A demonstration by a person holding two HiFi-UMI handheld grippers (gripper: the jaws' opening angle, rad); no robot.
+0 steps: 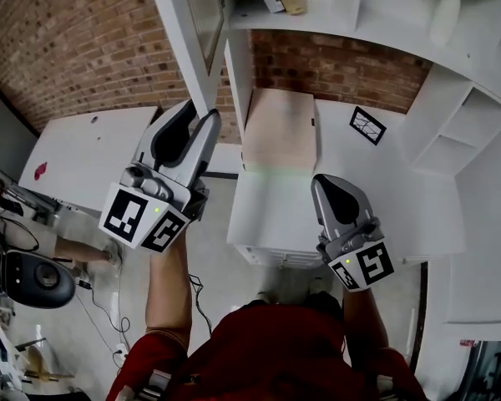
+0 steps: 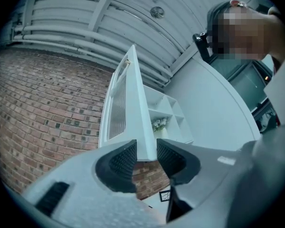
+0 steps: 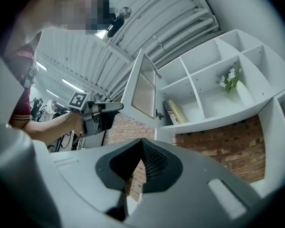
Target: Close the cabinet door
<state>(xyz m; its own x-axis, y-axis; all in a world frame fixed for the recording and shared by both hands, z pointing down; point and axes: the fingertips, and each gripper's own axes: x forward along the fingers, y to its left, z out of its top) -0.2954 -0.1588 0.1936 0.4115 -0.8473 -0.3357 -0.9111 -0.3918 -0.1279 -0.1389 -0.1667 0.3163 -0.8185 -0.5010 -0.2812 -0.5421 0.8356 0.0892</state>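
Left gripper [image 1: 202, 124]: jaws pinched onto the bottom edge of the cabinet door [image 1: 188, 32], one ribbed pad against each face, the panel filling the gap between them.
Right gripper [image 1: 327, 184]: jaws pressed together, nothing between them.
Cabinet door: directly above the left gripper's jaws, swung wide open and standing out from the cabinet [image 1: 317, 19], which lies to that gripper's right and above the right gripper.
Handling, as judged: stiff white panel with a ribbed inset, probably light and free on its hinges. The smooth painted faces may let the pads slide. Best taken at the free edge near the lower corner, far from the hinges; a small dark knob [image 3: 158, 113] is the other option.
Pose: left arm raised and stretched forward, bare forearm upright, gripper pointing up at the door. Right hand lower, held out in front of the body, idle.
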